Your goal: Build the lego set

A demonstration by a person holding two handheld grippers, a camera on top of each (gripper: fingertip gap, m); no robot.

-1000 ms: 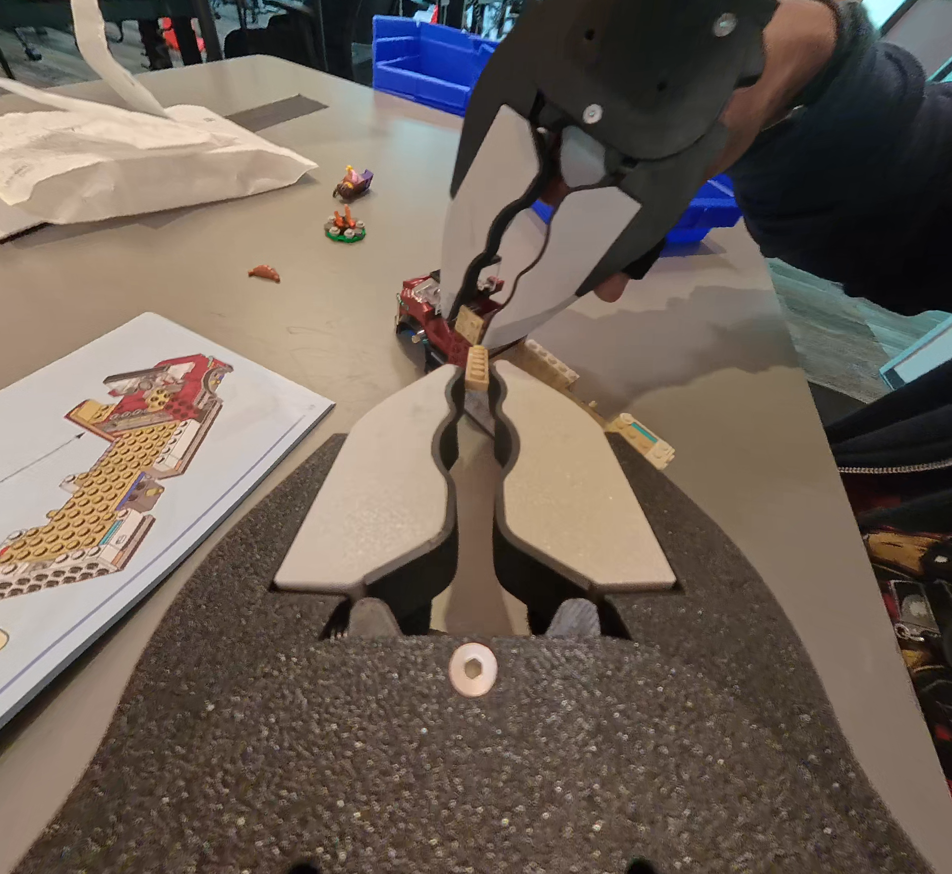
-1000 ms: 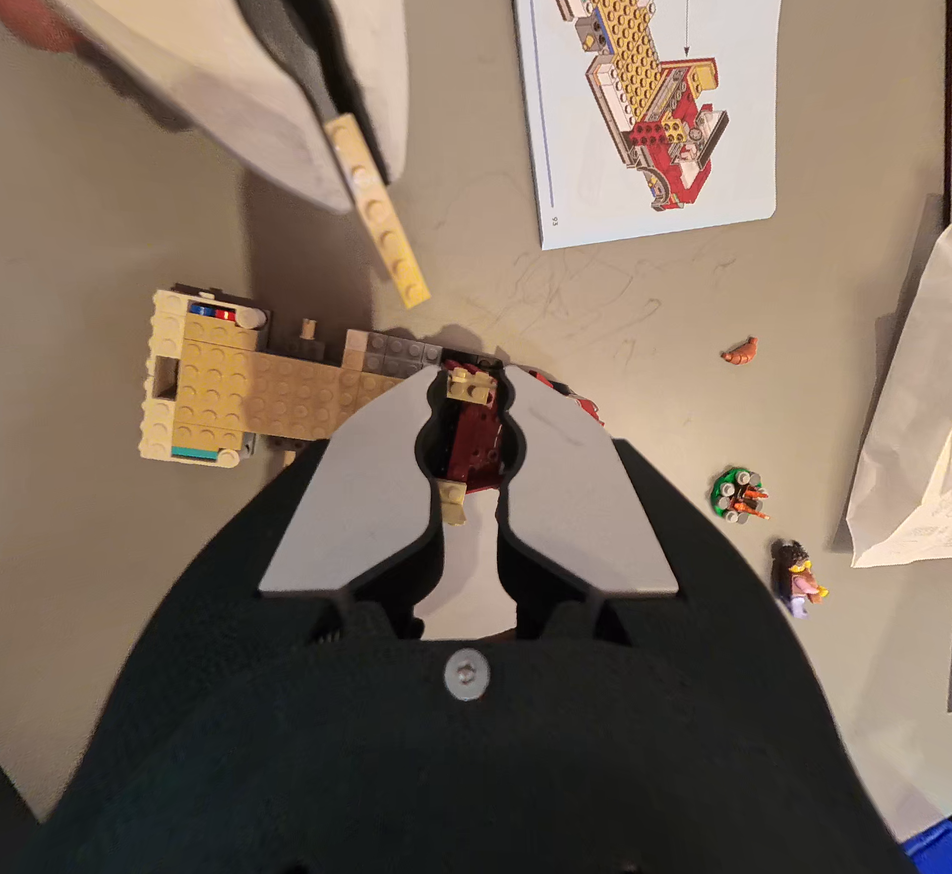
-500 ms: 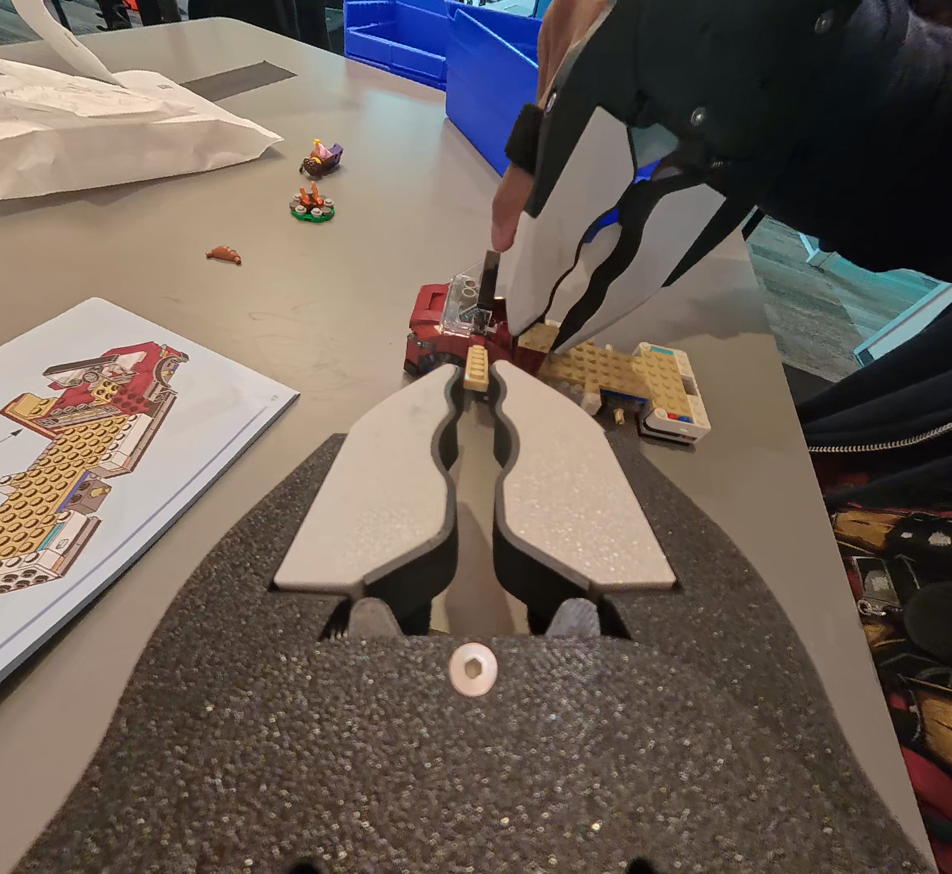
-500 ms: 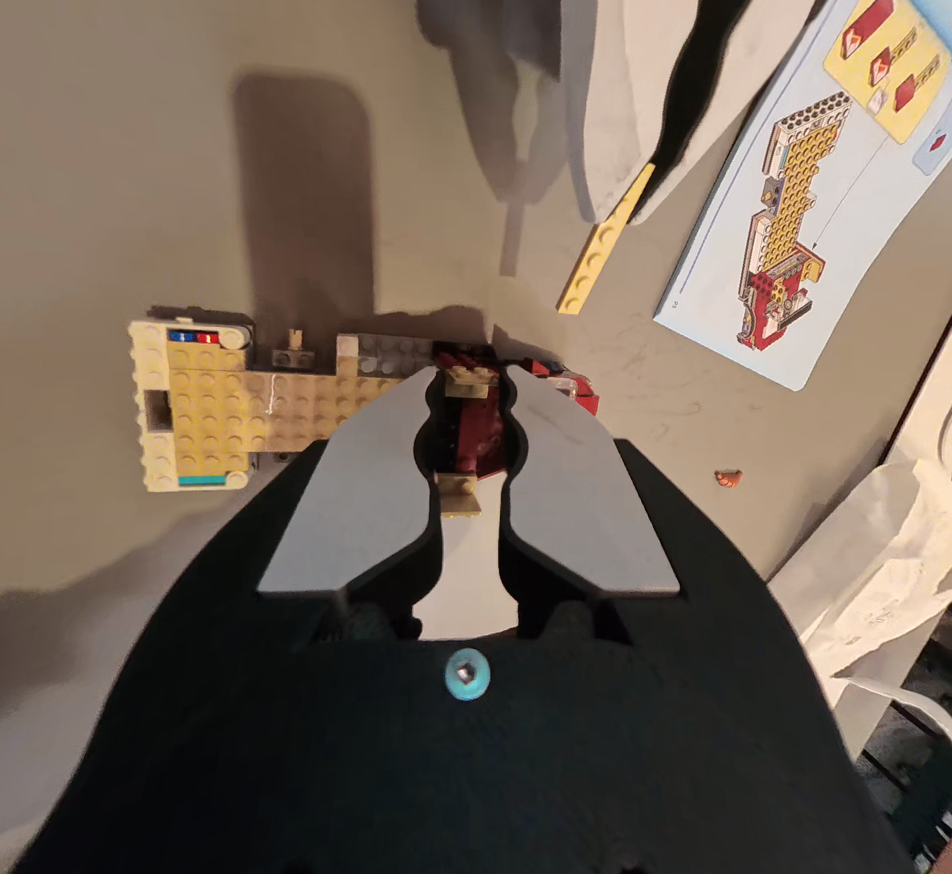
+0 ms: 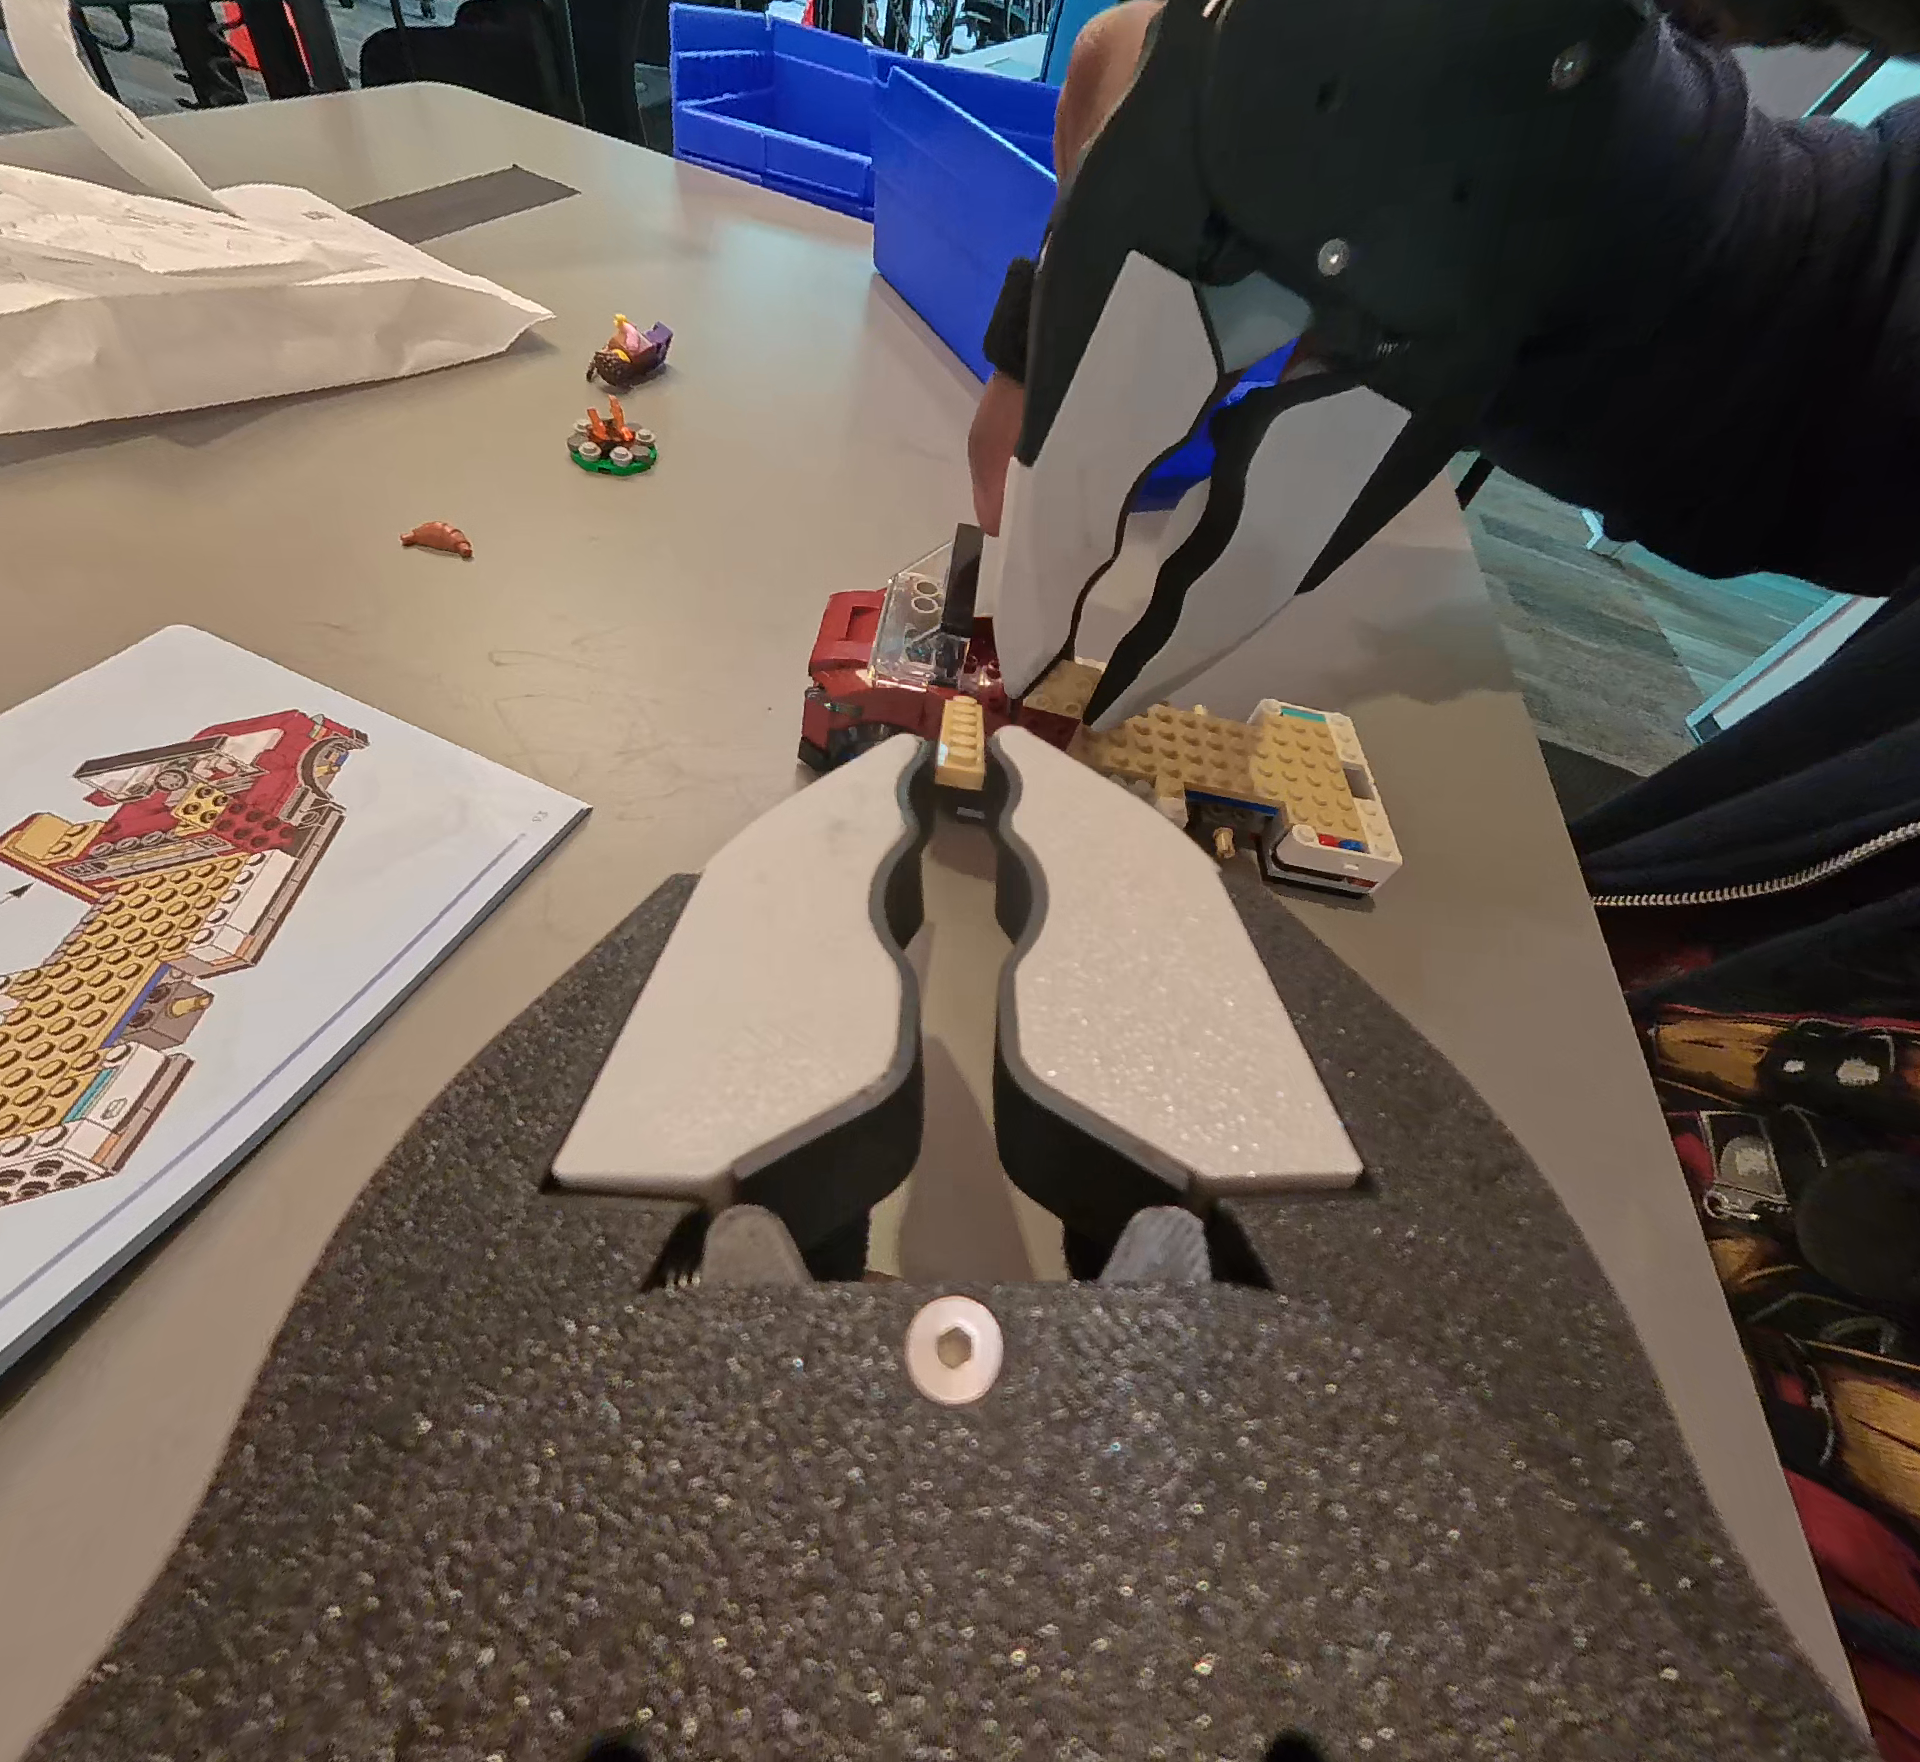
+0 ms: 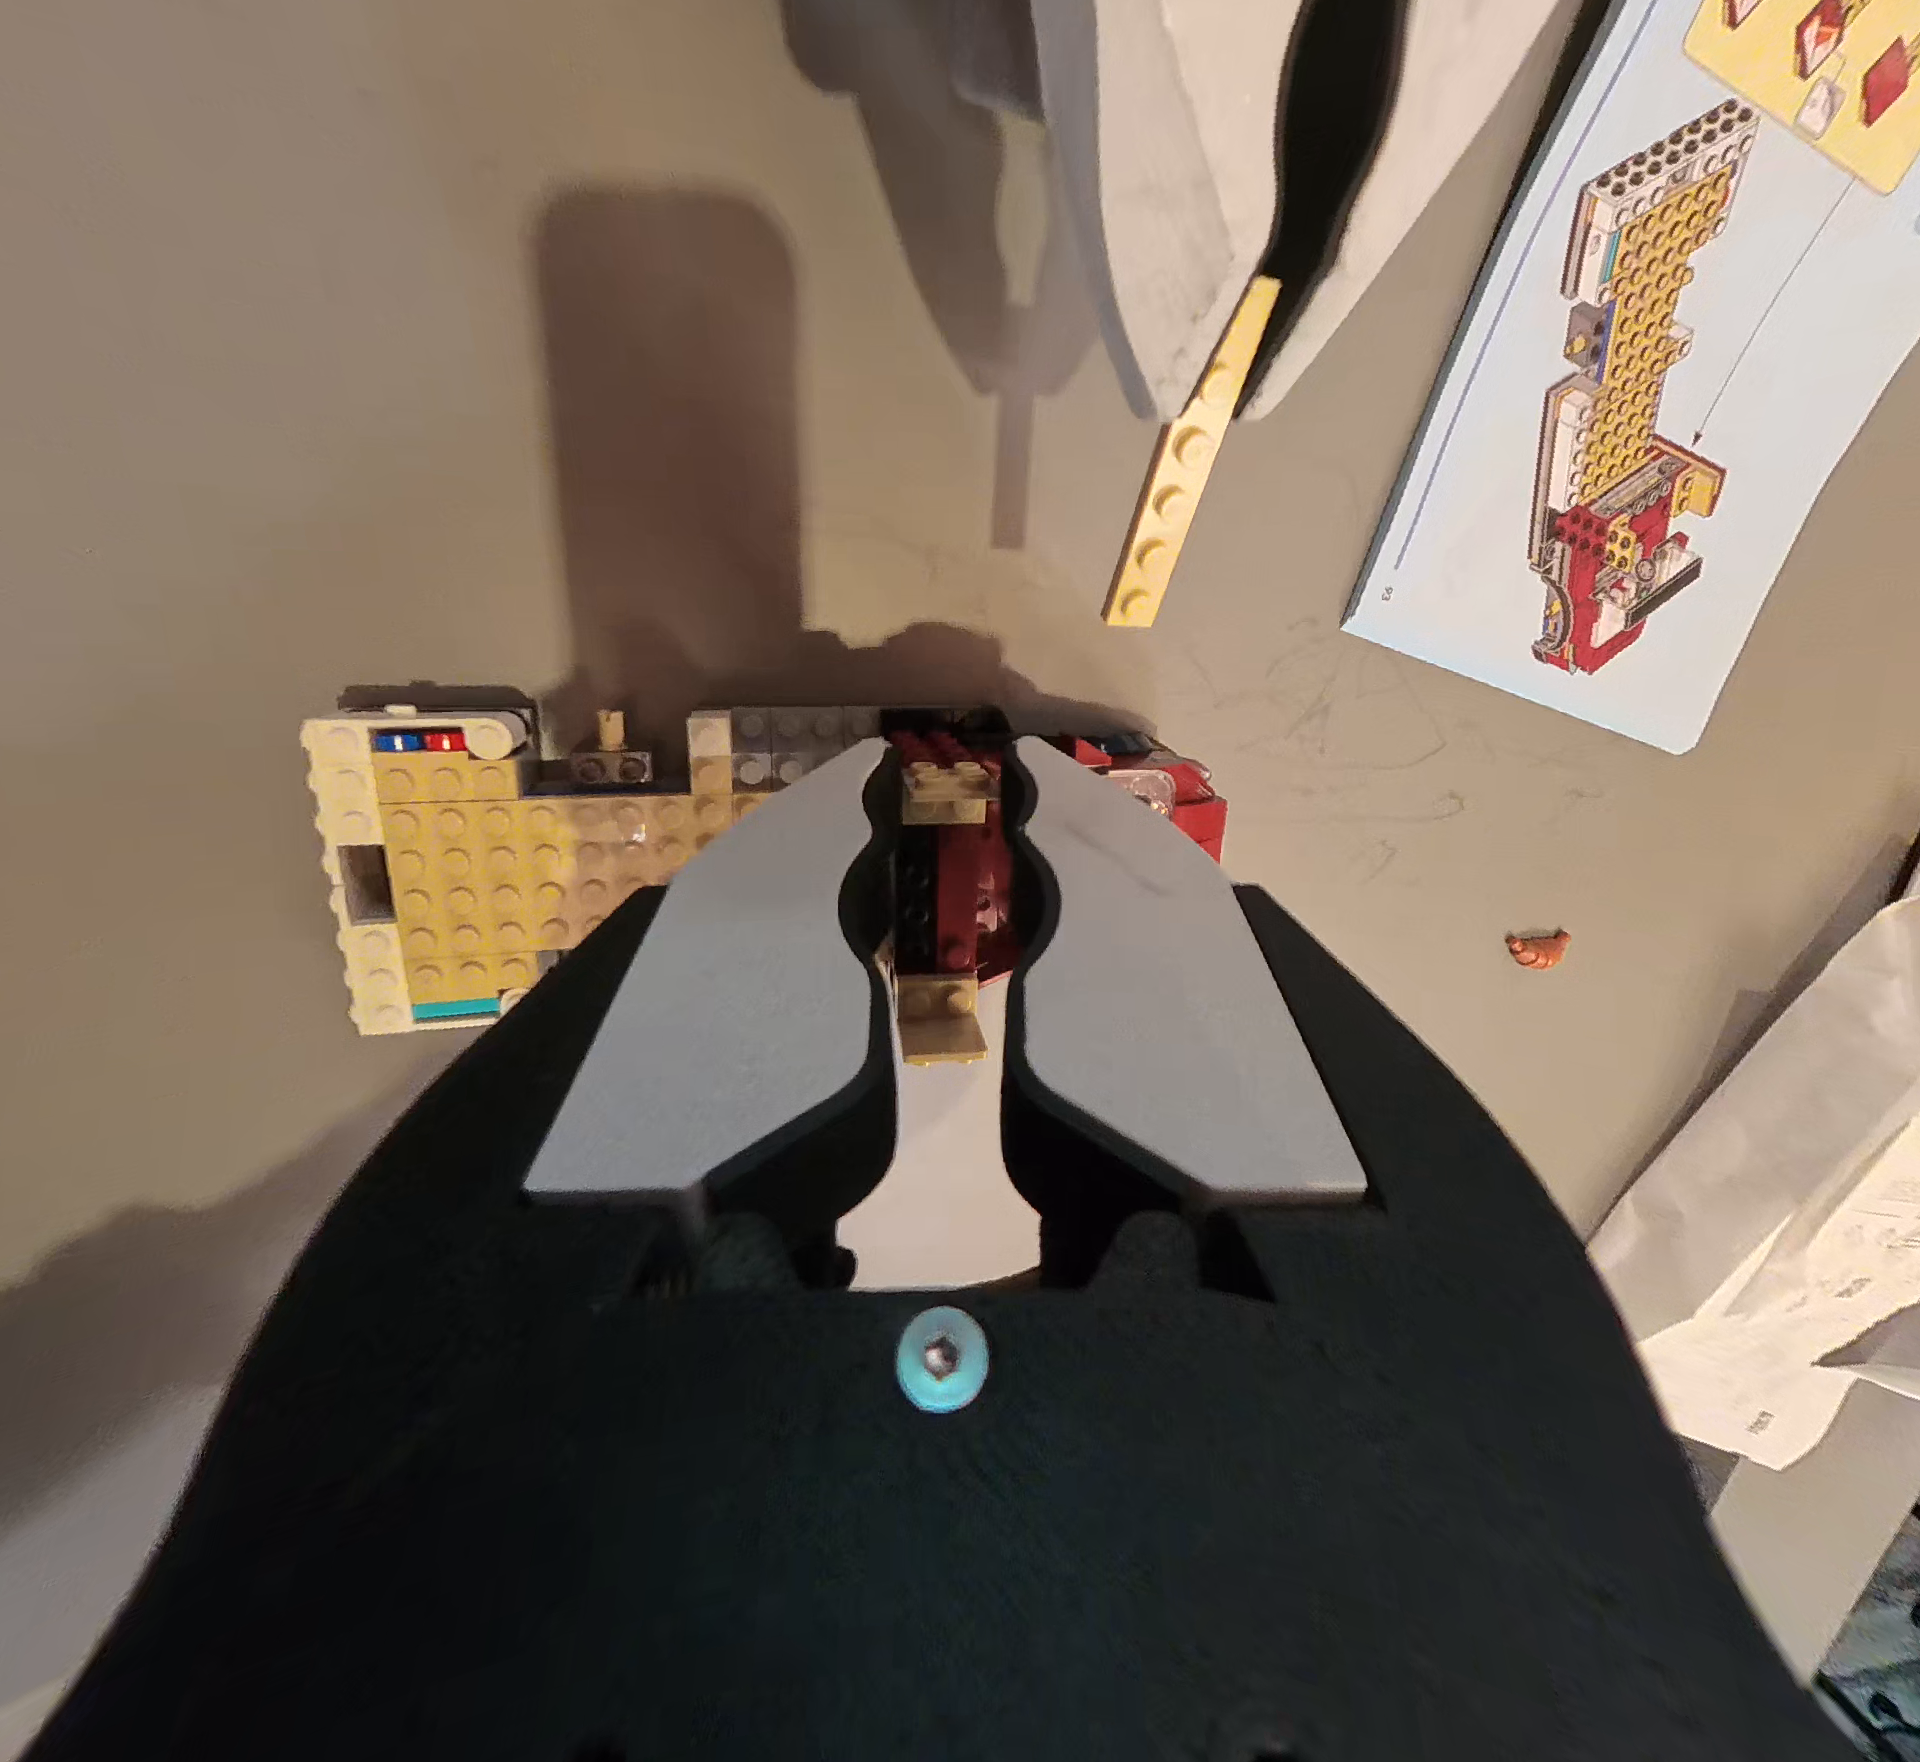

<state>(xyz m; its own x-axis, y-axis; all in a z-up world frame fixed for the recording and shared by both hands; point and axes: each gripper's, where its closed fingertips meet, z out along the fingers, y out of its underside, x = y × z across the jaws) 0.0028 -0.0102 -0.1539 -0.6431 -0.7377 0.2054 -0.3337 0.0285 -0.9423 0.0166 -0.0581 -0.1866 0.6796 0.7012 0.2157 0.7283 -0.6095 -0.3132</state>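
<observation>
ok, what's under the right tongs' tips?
The right tongs straddle the dark red cab of the brick vehicle, tan bricks between the fingers. The fingers cover the cab's sides, so pad contact is hidden.

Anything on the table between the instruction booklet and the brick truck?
Nothing: bare grey table separates the instruction booklet from the brick truck, shown in the left wrist view.

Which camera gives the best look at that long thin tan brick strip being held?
The right wrist view: the tan strip shows nearly full length, studs visible, sticking out from the left gripper. The left wrist view sees it end-on, foreshortened between its own jaws.
</observation>
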